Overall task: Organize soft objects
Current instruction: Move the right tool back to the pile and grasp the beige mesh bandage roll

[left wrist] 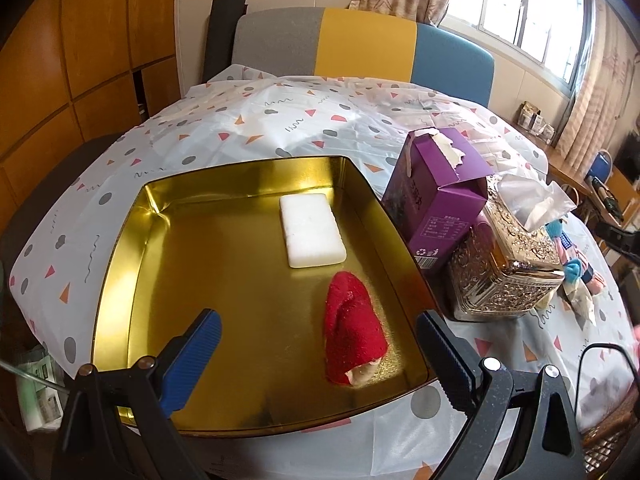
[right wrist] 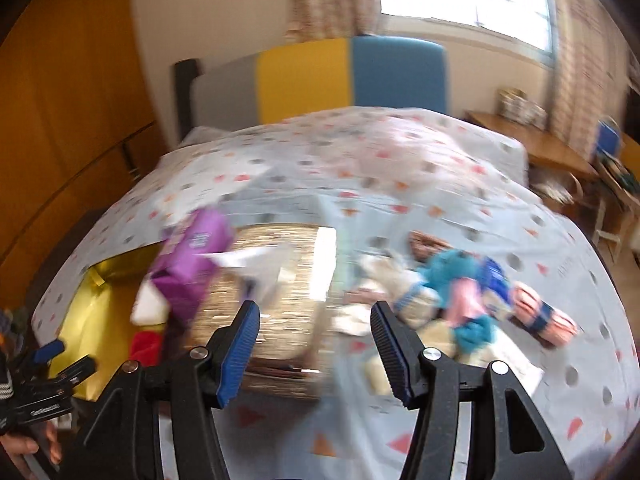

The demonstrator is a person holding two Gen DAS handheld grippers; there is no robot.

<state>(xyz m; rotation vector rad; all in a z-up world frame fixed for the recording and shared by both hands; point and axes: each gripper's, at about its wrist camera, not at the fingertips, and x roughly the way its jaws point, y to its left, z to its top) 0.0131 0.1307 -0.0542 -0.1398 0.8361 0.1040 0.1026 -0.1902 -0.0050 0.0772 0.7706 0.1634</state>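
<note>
A: Nearest, the left gripper (left wrist: 316, 354) hangs over the gold tin (left wrist: 120, 264), jaws apart and empty; the red sock roll (left wrist: 354, 336) and white sponge (left wrist: 312, 236) lie inside.

B: And the right gripper (right wrist: 314, 344)? Apart too, holding nothing.

A: Beyond it, the sock pile (right wrist: 472, 304) waits beside the tissue box (right wrist: 280, 280).

B: My worry: a fast, blurred approach could clip that box or snag several socks together.

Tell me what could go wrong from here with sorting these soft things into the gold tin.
The right tool is open and empty, and its view is blurred from moving; aimed over the ornate tissue box, it may knock that or the purple carton. The soft pile is tangled, so one pinch may drag several pieces. The gold tin already holds a red sock.
</note>
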